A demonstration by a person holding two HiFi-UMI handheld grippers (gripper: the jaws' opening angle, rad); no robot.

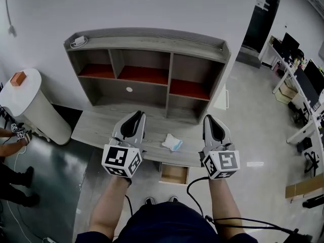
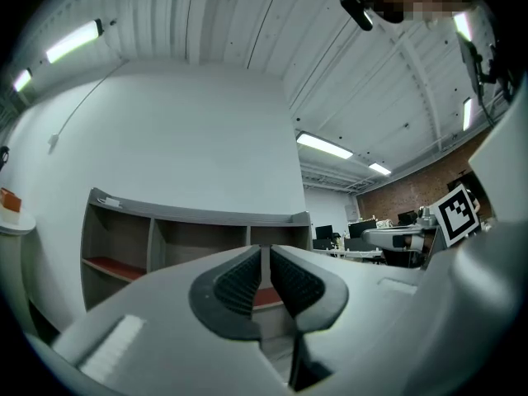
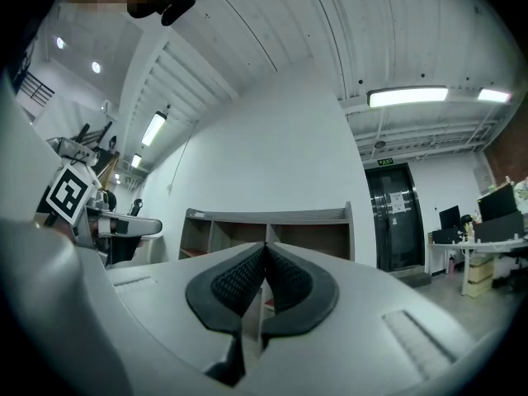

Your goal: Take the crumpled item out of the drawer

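- The long grey wooden bench (image 1: 96, 130) runs along the white wall (image 1: 152, 4); the grey wooden shelf unit (image 1: 152, 37) stands on its back part.
- A small white flat box (image 1: 77, 41) lies on top of the shelf unit, at the left end.
- The crumpled white-and-blue item (image 1: 172, 142) is on the bench near its front edge, between the left gripper (image 1: 135, 116) and the right gripper (image 1: 211, 119).
- An open wooden drawer (image 1: 173, 174) juts out under the bench front, just below that item.
- Left of the bench stands a white round-ended cabinet (image 1: 35, 113), with a small orange block (image 1: 17, 78) on top.

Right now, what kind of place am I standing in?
Probably an open-plan office or lab workspace: a wooden desk with a shelf unit against a white wall, more desks with monitors to the right, and strip lights under an exposed industrial ceiling.
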